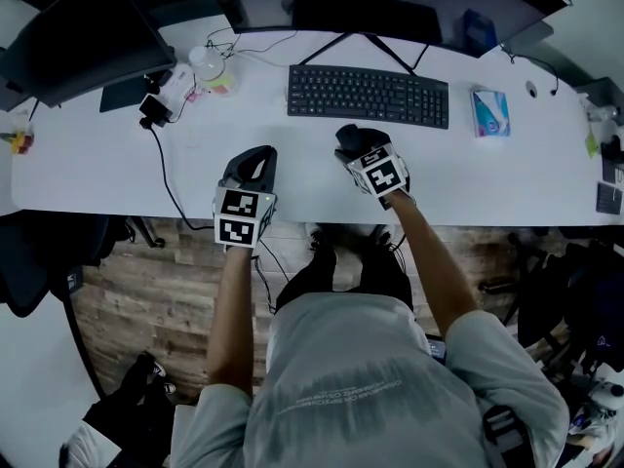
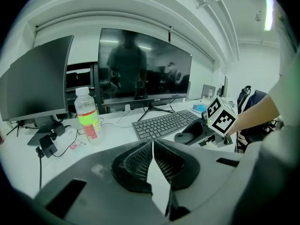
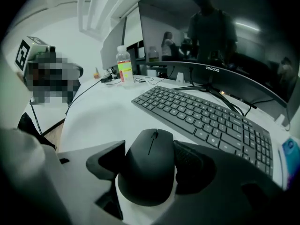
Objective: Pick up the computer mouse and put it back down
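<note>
A black computer mouse (image 3: 151,165) sits between the jaws of my right gripper (image 3: 149,159), which press on both of its sides. In the head view that gripper (image 1: 349,146) is over the white desk (image 1: 117,178), just in front of the keyboard (image 1: 369,95), and the mouse (image 1: 347,136) shows at its tip. Whether the mouse rests on the desk or hangs just above it I cannot tell. My left gripper (image 1: 256,158) is to the left near the desk's front edge; its jaws (image 2: 152,146) are shut together with nothing in them.
Behind the keyboard (image 3: 211,118) stands a wide monitor (image 1: 366,13), with a second screen (image 1: 83,37) at the back left. A plastic bottle (image 1: 211,67), a black adapter with cable (image 1: 153,111) and a blue packet (image 1: 489,111) lie on the desk.
</note>
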The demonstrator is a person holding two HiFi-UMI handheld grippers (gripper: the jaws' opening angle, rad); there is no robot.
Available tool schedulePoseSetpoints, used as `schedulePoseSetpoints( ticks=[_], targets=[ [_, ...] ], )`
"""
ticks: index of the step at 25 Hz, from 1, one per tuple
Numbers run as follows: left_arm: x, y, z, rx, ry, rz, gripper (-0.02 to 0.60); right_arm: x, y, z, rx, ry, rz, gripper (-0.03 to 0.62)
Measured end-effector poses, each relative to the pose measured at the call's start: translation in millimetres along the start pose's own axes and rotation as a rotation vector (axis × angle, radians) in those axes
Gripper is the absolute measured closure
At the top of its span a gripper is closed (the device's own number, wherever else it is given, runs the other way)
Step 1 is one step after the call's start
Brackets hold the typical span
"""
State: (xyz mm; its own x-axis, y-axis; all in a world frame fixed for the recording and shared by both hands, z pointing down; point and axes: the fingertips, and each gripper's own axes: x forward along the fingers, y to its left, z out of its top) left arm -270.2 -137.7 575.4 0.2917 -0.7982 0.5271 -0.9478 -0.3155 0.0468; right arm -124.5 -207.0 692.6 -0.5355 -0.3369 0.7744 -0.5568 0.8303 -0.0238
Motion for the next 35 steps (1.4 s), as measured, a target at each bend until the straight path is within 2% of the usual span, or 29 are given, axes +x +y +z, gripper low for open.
schedulePoseSetpoints(
  ticks=[5, 12, 20, 25, 35],
  targets=[
    [8, 0, -5, -0.009, 0.008, -0.011, 0.565, 3, -2, -7, 0.049, -0.014, 0.001, 0.266],
    [8, -8, 4, -0.011, -0.008, 0.010, 0.565, -12, -9, -7, 0.016, -0.044, 0.013, 0.231],
    [-7, -41, 38, 0.015, -0.056, 0.057, 0.565, -97, -41, -2, -0.013, -0.138, -0.024, 0.230],
    [-23, -72, 69, 0.055, -0.108, 0.082, 0.565, -177, -72, 8, -0.020, -0.245, -0.091, 0.306],
    [-69, -147, 138, 0.148, -0.246, 0.131, 0.565, -337, -113, 23, -0.066, -0.462, -0.217, 0.517]
  ],
)
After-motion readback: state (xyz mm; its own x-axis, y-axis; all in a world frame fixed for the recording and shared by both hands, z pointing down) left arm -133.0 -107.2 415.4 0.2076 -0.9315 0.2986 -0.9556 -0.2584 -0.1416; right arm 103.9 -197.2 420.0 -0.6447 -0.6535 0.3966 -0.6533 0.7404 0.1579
